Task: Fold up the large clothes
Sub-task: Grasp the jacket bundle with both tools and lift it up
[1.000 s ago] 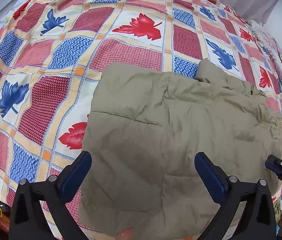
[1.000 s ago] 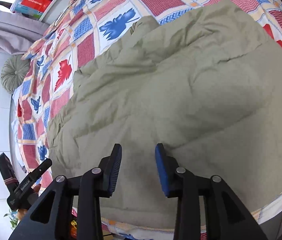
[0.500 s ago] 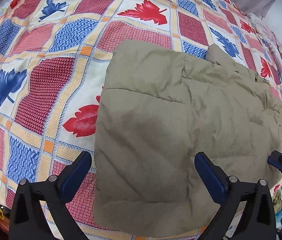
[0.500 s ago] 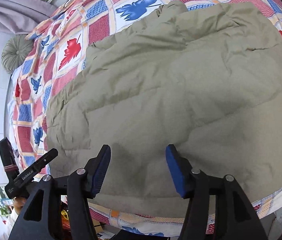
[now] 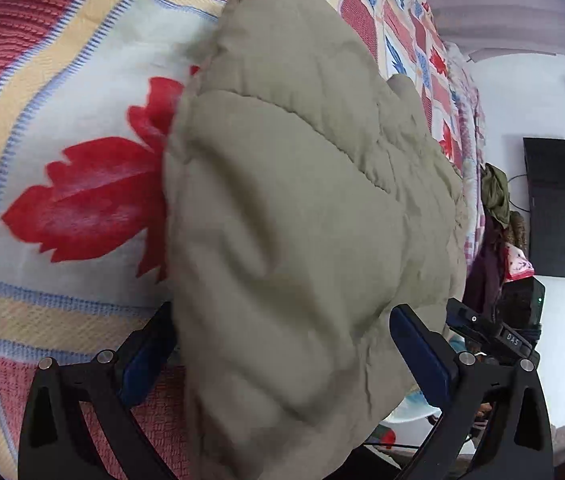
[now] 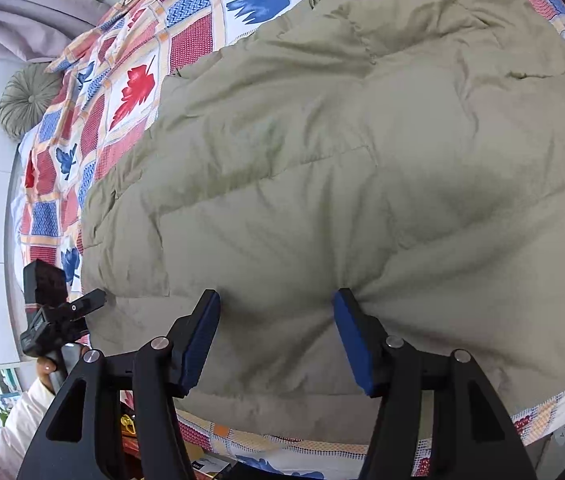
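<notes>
Start at the left: your left gripper (image 5: 282,356) is spread wide, one blue pad on each side of the near-left corner of the khaki padded jacket (image 6: 342,168). That corner bulges up between the fingers. The left pad (image 5: 144,356) sits low at the jacket's edge, partly tucked behind it, and the right pad (image 5: 418,354) lies against the fabric, but nothing is pinched yet as far as the left wrist view shows. The view is blurred with motion, so you cannot be sure how firmly the cloth is touched.

The jacket lies across the patchwork leaf-print bedspread (image 6: 134,92), along the near side of the bed, with its near hem close to the bed's edge. It looks already gathered into a broad, roughly rectangular bundle, with no sleeve sticking out in either view, so I judge the first folds to be done. It is still puffy and wide, though, with a lumpy ridge along the far edge.

Moving right, your right gripper (image 6: 276,332) is also parted, less widely, with its pads pressing into the near hem so the fabric dimples and bunches between them. It has not clamped down.

What seems left: close both grippers on the near edge, carry it over to halve the bundle, then flatten it.
</notes>
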Tool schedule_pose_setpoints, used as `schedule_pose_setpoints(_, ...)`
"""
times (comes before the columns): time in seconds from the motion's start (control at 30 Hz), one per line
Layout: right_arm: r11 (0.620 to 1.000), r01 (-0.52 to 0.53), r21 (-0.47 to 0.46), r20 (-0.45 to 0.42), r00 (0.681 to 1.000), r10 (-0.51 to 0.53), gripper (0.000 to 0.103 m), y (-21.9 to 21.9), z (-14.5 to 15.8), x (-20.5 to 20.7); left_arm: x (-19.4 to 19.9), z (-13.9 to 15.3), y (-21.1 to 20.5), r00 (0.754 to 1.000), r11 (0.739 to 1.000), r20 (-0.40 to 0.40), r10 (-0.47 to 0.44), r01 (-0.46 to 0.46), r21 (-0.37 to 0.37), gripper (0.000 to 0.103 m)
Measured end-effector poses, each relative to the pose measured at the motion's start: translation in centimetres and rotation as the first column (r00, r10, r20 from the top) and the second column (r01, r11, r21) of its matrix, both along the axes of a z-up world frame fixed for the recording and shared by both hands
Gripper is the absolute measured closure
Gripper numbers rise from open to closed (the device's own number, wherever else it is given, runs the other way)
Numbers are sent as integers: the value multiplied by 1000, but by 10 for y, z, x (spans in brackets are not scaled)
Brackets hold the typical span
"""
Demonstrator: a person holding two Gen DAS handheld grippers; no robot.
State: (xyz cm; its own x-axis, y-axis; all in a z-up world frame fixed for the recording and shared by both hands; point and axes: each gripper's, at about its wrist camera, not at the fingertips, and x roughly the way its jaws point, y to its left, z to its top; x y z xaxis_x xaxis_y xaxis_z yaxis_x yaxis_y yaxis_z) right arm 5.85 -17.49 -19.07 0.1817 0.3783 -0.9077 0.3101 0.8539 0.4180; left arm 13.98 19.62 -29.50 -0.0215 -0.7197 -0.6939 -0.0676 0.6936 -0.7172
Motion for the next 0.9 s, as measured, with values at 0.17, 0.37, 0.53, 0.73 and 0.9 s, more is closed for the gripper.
schedule_pose_setpoints(0.17, 1000, -1, -7, -10, 1000, 1, 40, 1, -3, 1, 13, -4, -36, 998, 996, 6, -64, 65, -68, 0)
schedule_pose_setpoints(0.37, 997, -69, -42, 67, 995, 72, 43, 0, 24, 10, 16, 11, -51, 992, 991, 30, -126, 128, -43, 67)
schedule_pose_setpoints(0.53, 985, -62, -163, 137, 987, 85, 84, -12, 25, 21, 9, 46, -56, 992, 993, 67, -111, 114, -34, 75)
schedule_pose_setpoints(0.73, 985, -24, -169, 161, 986, 51, 89, -28, -14, 49, 2, 119, -92, 977, 989, 152, -147, 150, -7, 75)
schedule_pose_setpoints(0.9, 995, 9, -103, 158, 987, 7, 93, -38, -33, 64, -3, 175, -154, 955, 979, 218, -203, 201, 31, 75)
